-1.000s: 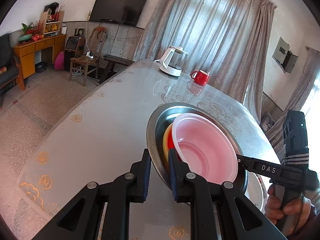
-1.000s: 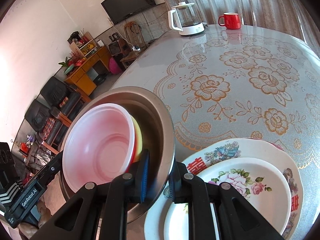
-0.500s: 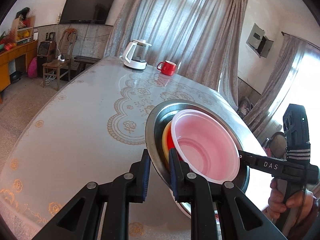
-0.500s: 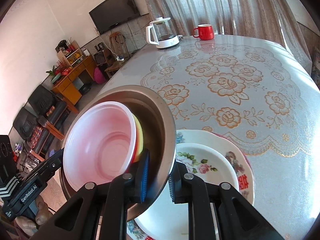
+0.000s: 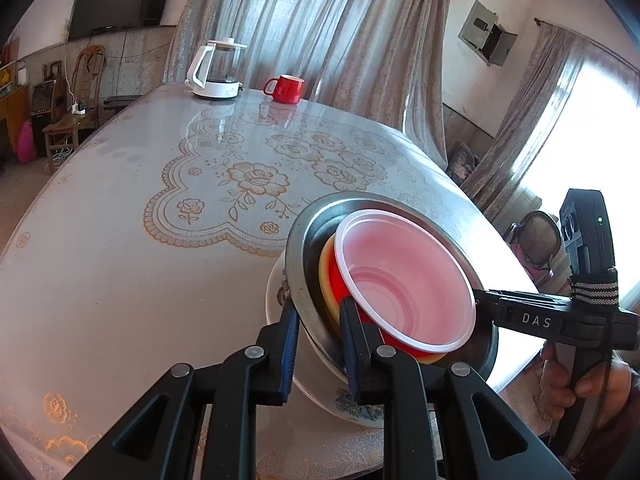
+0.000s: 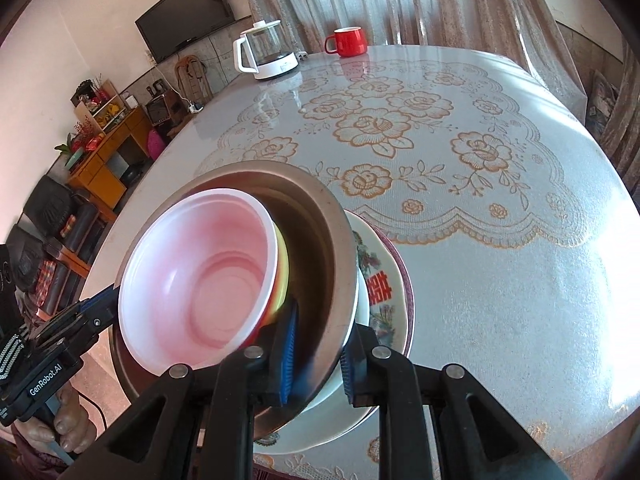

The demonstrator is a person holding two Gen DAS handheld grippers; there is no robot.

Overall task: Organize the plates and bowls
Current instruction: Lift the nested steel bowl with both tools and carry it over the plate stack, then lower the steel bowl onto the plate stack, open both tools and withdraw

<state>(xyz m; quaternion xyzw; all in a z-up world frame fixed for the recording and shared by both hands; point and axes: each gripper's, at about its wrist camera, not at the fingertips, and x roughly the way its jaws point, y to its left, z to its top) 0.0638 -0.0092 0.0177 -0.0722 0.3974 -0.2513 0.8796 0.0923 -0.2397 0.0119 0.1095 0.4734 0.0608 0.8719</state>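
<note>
A steel bowl (image 5: 296,248) (image 6: 340,232) holds nested yellow and red bowls (image 5: 326,268) with a pink plastic bowl (image 5: 400,280) (image 6: 200,280) on top. It is tilted directly over a stack of flowered plates (image 5: 276,296) (image 6: 384,280); whether it rests on them I cannot tell. My left gripper (image 5: 318,344) clamps the bowl's near rim, one pad inside and one outside, and its jaws are opening slightly. My right gripper (image 6: 318,360) clamps the opposite rim the same way, jaws also opening slightly. Each gripper shows in the other's view, held by a hand.
The round table (image 5: 120,260) has a glossy lace-patterned cover. A white kettle (image 5: 218,72) and a red mug (image 5: 286,89) stand at its far edge. The plates lie close to the near table edge. Curtains and chairs are beyond.
Both grippers carried the steel bowl with its nested bowls sideways across the table. It now sits over the plate stack, which earlier lay beside it.
</note>
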